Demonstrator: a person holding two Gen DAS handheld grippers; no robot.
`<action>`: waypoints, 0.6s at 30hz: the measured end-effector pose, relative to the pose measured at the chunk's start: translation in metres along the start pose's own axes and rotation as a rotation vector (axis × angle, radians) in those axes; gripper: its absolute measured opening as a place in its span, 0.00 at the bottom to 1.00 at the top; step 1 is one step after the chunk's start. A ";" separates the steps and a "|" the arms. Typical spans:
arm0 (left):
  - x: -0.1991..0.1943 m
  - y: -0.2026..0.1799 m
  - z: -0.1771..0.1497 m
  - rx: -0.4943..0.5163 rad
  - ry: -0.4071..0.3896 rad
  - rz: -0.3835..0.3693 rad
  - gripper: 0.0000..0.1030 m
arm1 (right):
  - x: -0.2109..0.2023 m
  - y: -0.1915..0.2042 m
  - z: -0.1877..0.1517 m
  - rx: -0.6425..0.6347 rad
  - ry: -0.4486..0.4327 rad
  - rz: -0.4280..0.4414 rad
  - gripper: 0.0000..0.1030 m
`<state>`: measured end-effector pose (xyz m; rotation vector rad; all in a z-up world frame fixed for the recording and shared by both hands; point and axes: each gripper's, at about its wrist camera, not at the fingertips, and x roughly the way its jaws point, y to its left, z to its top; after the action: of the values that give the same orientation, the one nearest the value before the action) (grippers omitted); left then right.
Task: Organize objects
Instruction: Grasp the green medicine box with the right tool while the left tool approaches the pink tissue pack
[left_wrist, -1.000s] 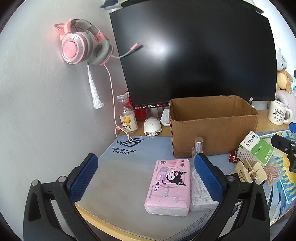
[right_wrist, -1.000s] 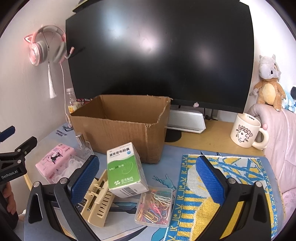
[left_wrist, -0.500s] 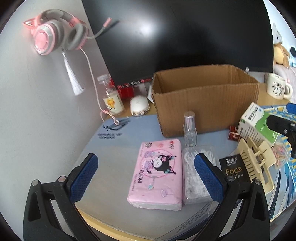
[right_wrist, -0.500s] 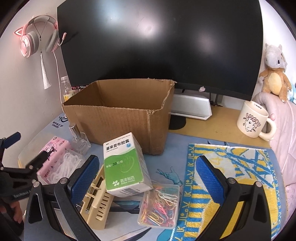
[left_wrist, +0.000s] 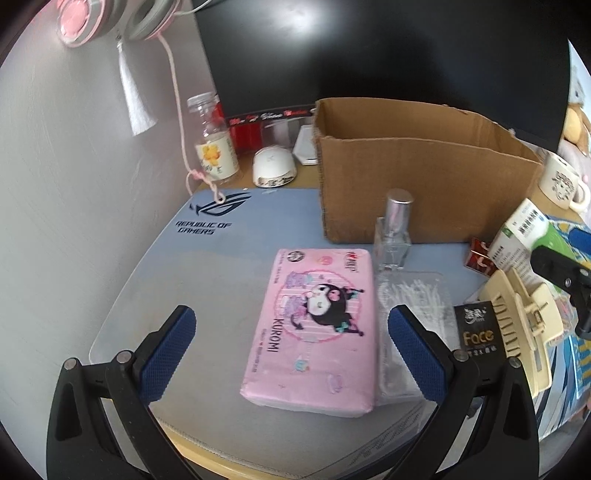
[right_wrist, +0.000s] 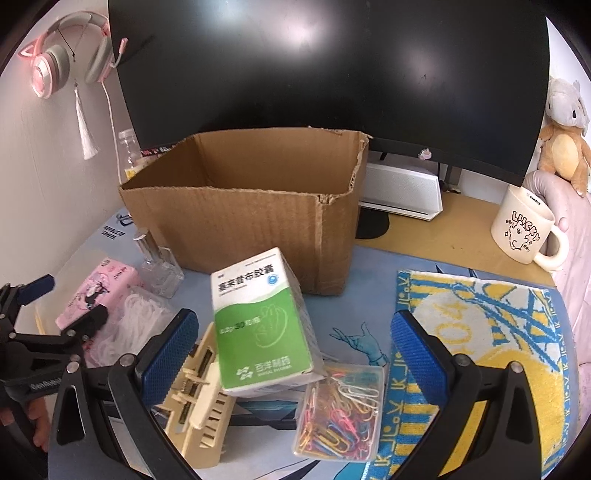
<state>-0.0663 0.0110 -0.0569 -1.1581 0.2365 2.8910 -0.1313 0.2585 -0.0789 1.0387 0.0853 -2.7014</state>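
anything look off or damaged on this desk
The cardboard box has a torn, ragged front right corner. The green-and-white medicine box sits tilted, leaning on the beige hair clip and the paperclip case. Nothing is spilled.

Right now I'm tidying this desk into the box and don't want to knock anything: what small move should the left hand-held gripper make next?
Probably ease the left hand-held gripper forward and down to straddle the pink tissue pack. Its jaws are open and empty, the pack lies flat between them, and the cardboard box stands open just behind. Mind the glass bottle beside it.
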 end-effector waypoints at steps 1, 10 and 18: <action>0.001 0.002 0.000 -0.007 0.007 0.003 1.00 | 0.002 -0.001 0.001 0.000 0.007 -0.004 1.00; 0.013 0.012 0.000 -0.073 0.061 -0.062 1.00 | 0.008 -0.005 0.003 0.016 0.030 0.007 1.00; 0.033 0.043 -0.005 -0.295 0.181 -0.194 1.00 | 0.009 0.004 0.005 -0.015 0.035 0.006 0.94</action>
<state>-0.0906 -0.0338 -0.0773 -1.3979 -0.2954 2.7145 -0.1395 0.2522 -0.0810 1.0804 0.1086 -2.6734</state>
